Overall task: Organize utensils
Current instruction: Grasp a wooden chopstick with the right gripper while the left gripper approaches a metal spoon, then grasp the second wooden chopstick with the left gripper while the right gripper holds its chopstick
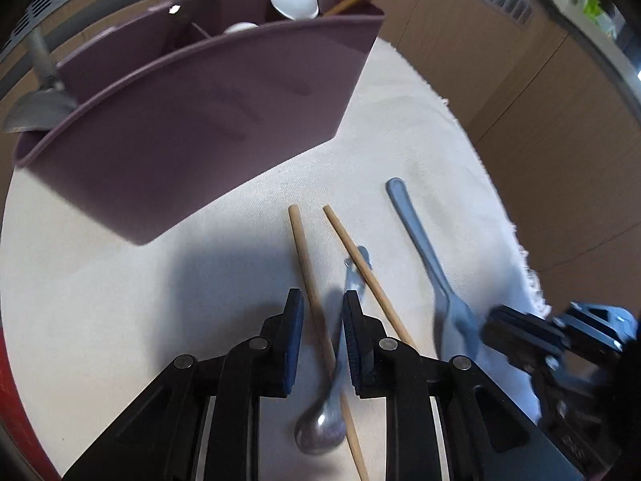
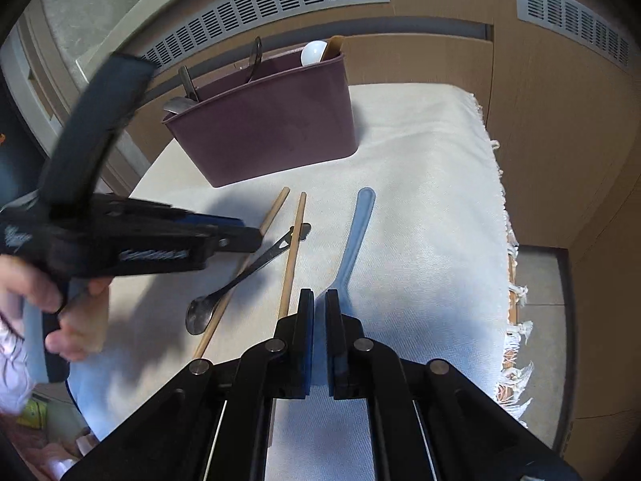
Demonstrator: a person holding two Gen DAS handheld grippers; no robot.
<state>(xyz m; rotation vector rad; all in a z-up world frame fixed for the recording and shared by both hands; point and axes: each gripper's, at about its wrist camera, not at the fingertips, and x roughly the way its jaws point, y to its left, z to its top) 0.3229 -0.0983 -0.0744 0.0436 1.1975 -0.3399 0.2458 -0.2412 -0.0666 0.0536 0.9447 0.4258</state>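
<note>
Right gripper [image 2: 319,304] pinches the blue plastic spoon [image 2: 357,232] near its bowl.
Purple caddy [image 2: 272,128] waits beyond; spoon light, stiff, slick. Left gripper [image 1: 322,312], narrowed, straddles a wooden chopstick [image 1: 306,264] and the steel spoon [image 1: 324,425].

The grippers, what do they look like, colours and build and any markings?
Both are the same make: black linkage arms with round silver pivot pins, ending in two flat fingers faced with blue ribbed pads. The left gripper shows white lettering, too blurred to read, on its side in the right wrist view. The right gripper matches. No cables visible. The hand is bare.
</note>
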